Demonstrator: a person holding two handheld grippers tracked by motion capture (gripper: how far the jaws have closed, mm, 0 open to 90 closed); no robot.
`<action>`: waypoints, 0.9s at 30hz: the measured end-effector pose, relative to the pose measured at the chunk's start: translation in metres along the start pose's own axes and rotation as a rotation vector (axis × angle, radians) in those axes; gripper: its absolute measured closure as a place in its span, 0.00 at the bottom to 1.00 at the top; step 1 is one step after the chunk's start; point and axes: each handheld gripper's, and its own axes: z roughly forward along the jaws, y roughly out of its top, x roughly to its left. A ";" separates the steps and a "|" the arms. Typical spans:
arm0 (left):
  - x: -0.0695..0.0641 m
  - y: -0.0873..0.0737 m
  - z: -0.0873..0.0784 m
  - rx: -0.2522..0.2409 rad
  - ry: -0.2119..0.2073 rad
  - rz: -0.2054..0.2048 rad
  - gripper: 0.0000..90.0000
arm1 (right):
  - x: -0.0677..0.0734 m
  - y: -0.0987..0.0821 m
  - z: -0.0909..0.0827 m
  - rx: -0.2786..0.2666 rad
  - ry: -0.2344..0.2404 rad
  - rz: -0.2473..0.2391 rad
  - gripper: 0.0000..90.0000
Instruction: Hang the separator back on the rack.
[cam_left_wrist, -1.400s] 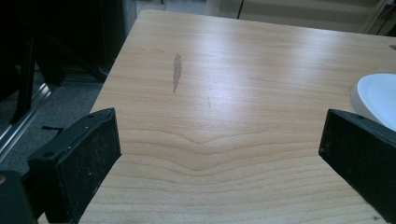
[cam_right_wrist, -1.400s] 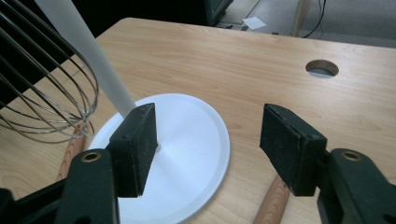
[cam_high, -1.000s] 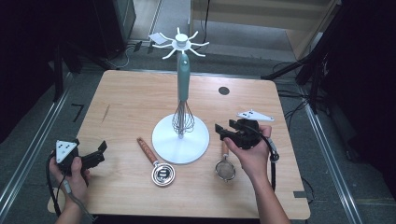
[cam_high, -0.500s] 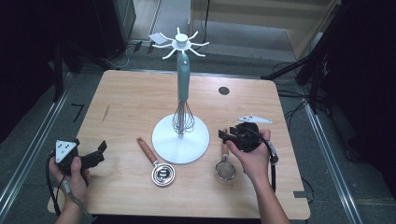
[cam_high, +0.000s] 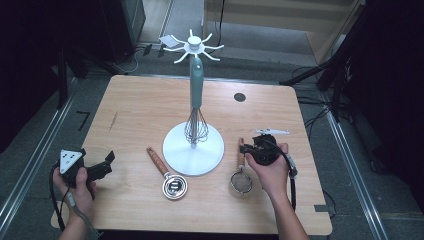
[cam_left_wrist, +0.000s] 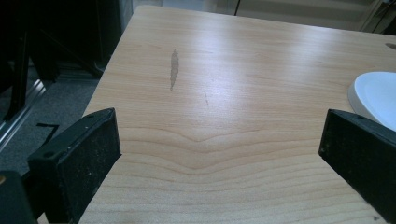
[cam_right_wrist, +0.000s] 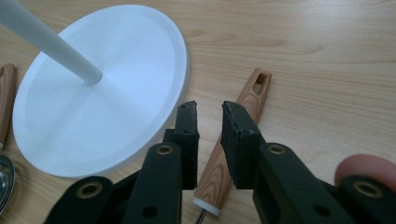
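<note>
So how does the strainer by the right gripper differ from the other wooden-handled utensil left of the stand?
The strainer has a mesh bowl; the measuring spoon has a solid, shiny steel bowl. The strainer's handle runs nearly straight away from the person, while the measuring spoon's handle angles up to the left. The right gripper has its jaws astride the strainer's handle, just closing in; the measuring spoon lies with no gripper near it. Both lie flat on the table with wooden handles.

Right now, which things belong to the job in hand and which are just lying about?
In the job:
- right gripper, jaws just closing astride the handle
- strainer's wooden handle

Lying about:
- left gripper, open
- stand with hung whisk
- second wooden-handled utensil
</note>
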 end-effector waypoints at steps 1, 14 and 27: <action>0.000 0.000 0.000 0.000 -0.001 -0.001 0.00 | -0.001 -0.001 0.001 0.005 0.005 0.000 0.90; 0.001 0.000 0.001 0.008 -0.007 -0.003 0.00 | -0.004 -0.008 0.010 0.067 0.004 0.031 0.93; 0.001 0.000 0.001 0.010 -0.010 0.000 0.00 | -0.014 -0.008 0.017 0.156 0.016 0.184 0.68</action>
